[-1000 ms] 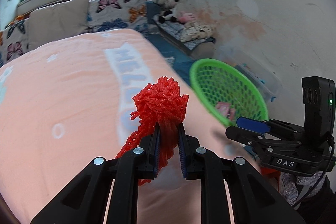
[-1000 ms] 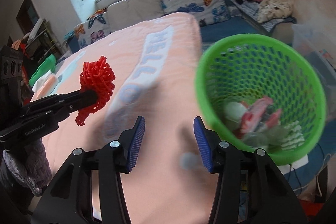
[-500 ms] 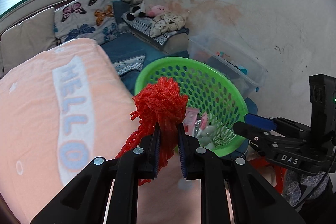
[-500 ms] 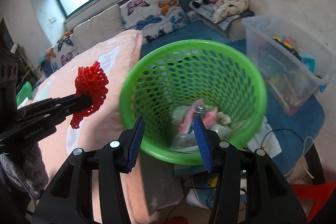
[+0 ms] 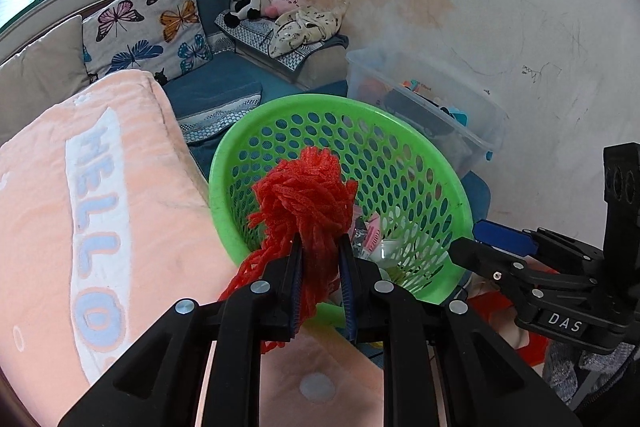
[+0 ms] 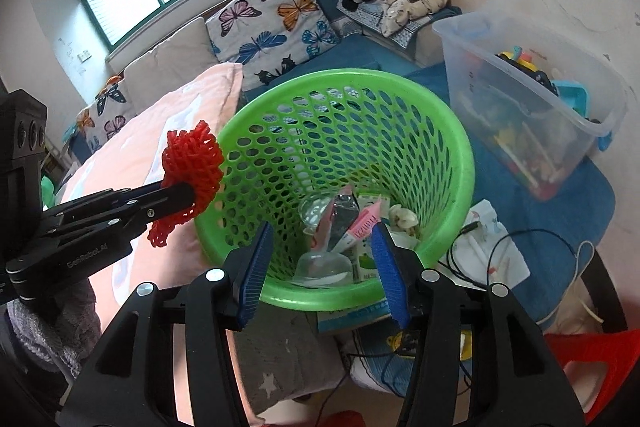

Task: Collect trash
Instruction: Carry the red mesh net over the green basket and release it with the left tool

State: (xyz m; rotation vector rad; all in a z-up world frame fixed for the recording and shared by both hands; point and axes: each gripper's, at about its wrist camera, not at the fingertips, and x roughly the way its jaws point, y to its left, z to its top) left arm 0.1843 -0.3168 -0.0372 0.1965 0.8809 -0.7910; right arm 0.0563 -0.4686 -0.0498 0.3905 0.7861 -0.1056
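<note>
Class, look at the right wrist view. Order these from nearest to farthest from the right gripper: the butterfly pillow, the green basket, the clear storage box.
From the right gripper:
1. Green basket, directly ahead, just beyond the fingertips.
2. Clear storage box, on the floor to the right.
3. Butterfly pillow, far back under the window.

Both grippers swing off the pink blanket [image 5: 120, 227] to the green basket [image 6: 460, 163] — red mesh wad [image 5: 308, 195] now at its rim, right gripper [image 6: 320, 267] jaws just opening, empty.

red net [image 5: 308, 195] | green basket [image 6: 460, 163] | butterfly-print pillow [image 6: 276, 23] | peach blanket [image 5: 40, 211]
</note>
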